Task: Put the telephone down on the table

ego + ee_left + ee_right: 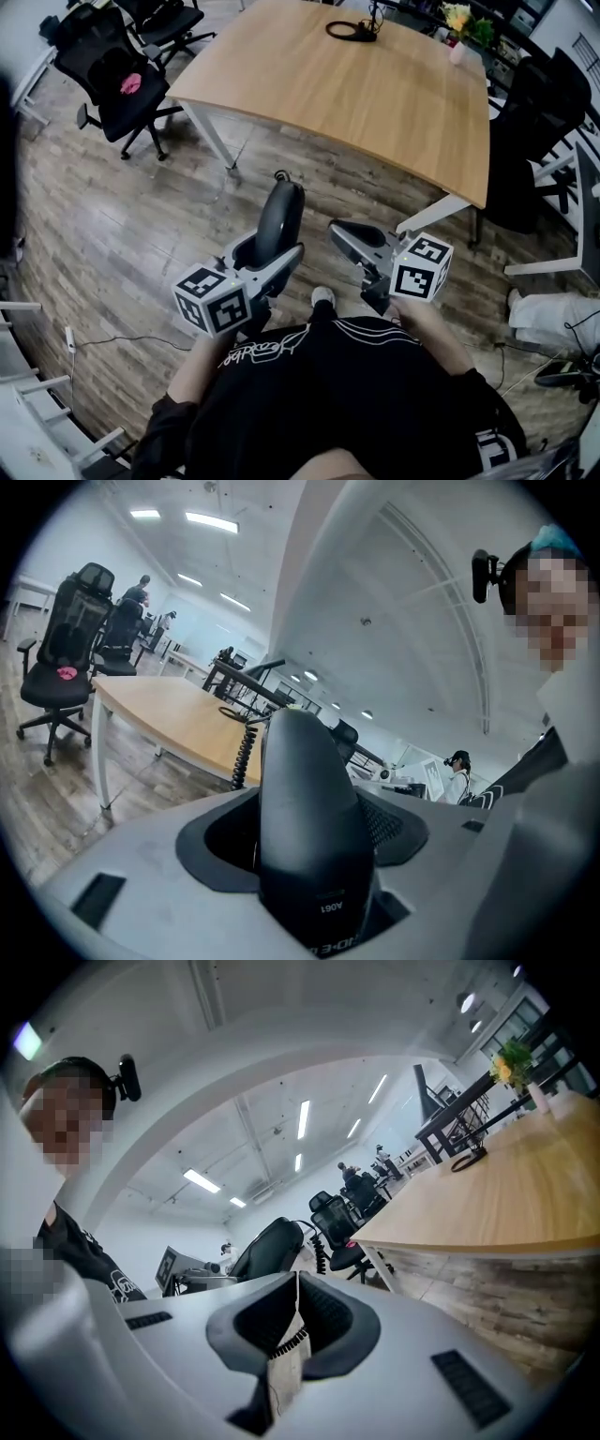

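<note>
Clamped upright at lower centre by the left gripper (267, 251), the telephone (281, 211) is held short of the table (375, 103), the right gripper (342, 234) being closed and empty; its hard, smooth, seemingly light shell is judged best squeezed mid-body.

We are seeing the wooden surface (375, 103) lying bare across its near and middle parts. A black cable loop (351, 31) and a flower vase (457, 45) are sitting at its far edge. A left office chair (117, 75) and a right office chair (539, 112) are crowding its sides.
</note>
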Demonstrator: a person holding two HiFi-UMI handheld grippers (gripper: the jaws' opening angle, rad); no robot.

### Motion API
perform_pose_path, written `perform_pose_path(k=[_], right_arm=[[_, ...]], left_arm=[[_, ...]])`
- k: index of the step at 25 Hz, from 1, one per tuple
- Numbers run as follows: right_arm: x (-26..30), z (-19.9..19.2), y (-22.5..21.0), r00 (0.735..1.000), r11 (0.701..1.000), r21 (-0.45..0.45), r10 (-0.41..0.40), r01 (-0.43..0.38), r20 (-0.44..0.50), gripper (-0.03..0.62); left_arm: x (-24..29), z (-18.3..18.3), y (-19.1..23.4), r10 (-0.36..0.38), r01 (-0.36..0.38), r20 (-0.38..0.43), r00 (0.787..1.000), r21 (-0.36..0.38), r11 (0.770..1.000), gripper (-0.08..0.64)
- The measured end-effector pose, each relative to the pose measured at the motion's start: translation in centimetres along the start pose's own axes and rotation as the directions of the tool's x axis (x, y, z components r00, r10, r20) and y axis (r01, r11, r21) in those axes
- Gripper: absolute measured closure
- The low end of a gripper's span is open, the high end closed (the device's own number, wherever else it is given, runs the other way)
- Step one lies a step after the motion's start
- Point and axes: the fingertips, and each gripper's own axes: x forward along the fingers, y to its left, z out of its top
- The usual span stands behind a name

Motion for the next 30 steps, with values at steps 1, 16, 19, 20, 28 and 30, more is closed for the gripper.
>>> perform_pose_path(k=[1,16,19,20,28,30], right_arm=[[-0.1,0.7,-0.8,1.000,1.000,0.001,0.000,0.000,0.004,0.552],[-0.5,6.3,-5.4,0.999,0.999,-0.046,0.011,-0.009,0.044,0.552],[0.3,7.3,-6.4,0.999,0.998,-0.060,0.002,0.001,0.046,0.552],[0.6,7.8,-6.9,0.999,0.998,-0.065,-0.002,0.005,0.048,0.552],[5.5,13.8,-11.7,0.997,0.993,-0.116,-0.009,0.017,0.070,0.552],[7.1,15.1,-13.2,0.998,0.994,-0.112,-0.014,0.021,0.068,0.552]], left_arm=[[0.9,0.4,0.2,0.003,-0.003,-0.005,1.000,0.002,1.000,0.269],[6.1,5.6,1.2,0.022,-0.024,0.028,0.999,0.066,0.998,0.270],[6.9,6.5,2.5,0.013,-0.016,0.039,0.999,0.067,0.998,0.270],[7.3,7.0,3.1,0.009,-0.012,0.044,0.999,0.066,0.998,0.270],[11.6,12.5,9.0,-0.018,0.014,0.057,0.998,0.071,0.997,0.270],[12.5,14.4,10.9,-0.015,0.010,0.057,0.998,0.079,0.997,0.270]])
